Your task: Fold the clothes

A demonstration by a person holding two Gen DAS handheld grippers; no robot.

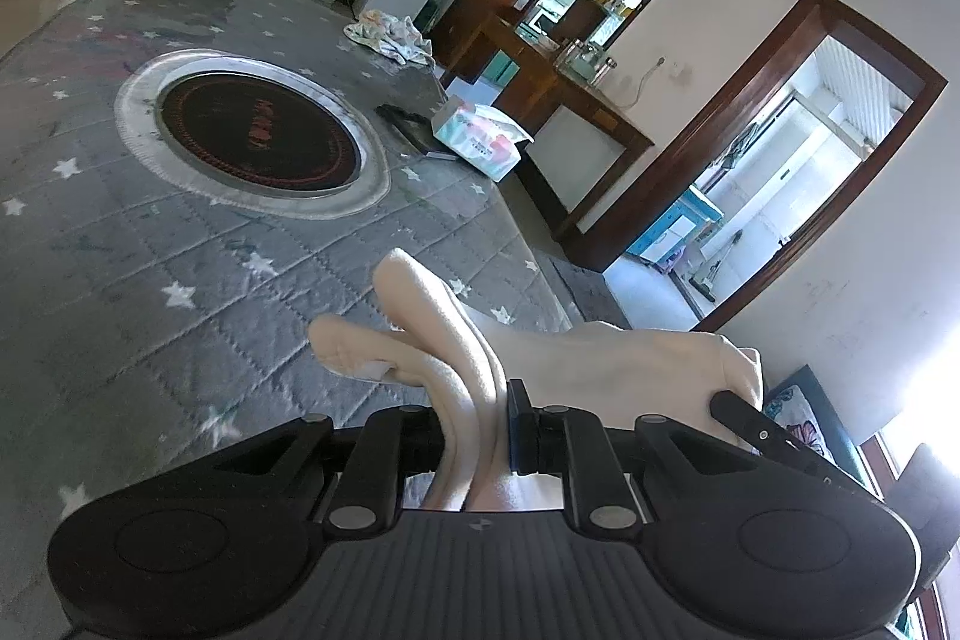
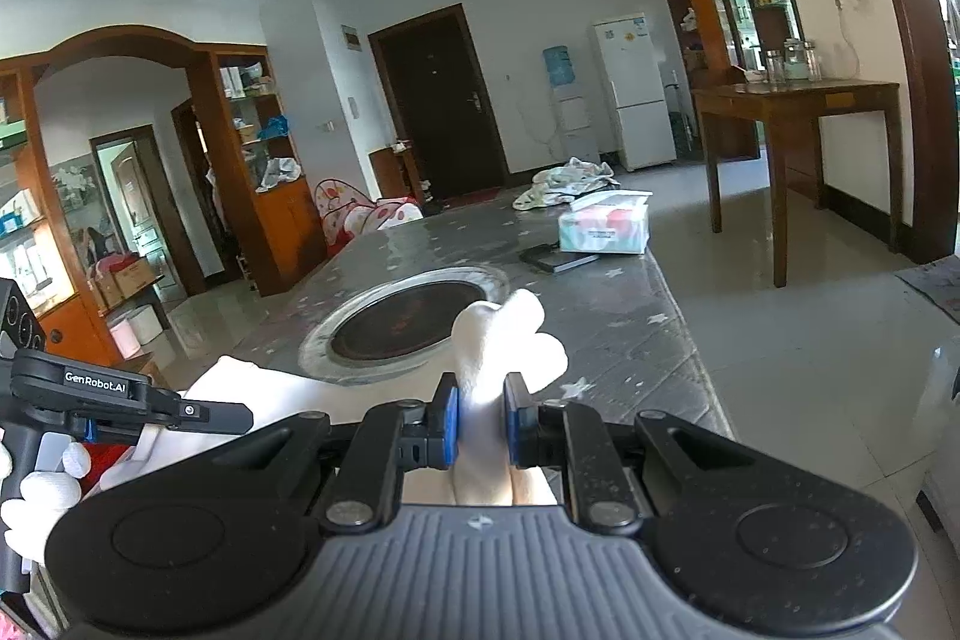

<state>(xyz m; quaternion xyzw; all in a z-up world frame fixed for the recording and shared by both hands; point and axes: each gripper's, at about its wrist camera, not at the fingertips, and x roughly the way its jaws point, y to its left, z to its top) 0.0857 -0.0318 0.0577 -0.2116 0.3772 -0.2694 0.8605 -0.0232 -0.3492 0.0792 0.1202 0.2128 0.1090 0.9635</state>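
A cream-white garment (image 1: 618,358) is held up above the near end of a grey star-patterned table (image 1: 150,292). My left gripper (image 1: 480,424) is shut on a bunched fold of it, with the cloth sticking out past the fingers. My right gripper (image 2: 480,418) is shut on another part of the same garment (image 2: 504,340), pinched between blue pads. The right gripper's tip shows in the left wrist view (image 1: 756,427), against the cloth. The left gripper also shows at the left of the right wrist view (image 2: 234,415), held by a white-gloved hand.
A round black hotplate (image 1: 258,136) is set in the table (image 2: 630,316). A tissue box (image 1: 480,136), a dark flat device (image 1: 408,121) and a crumpled patterned garment (image 1: 390,34) lie at the far end. A wooden side table (image 2: 798,124) and tiled floor lie to the right.
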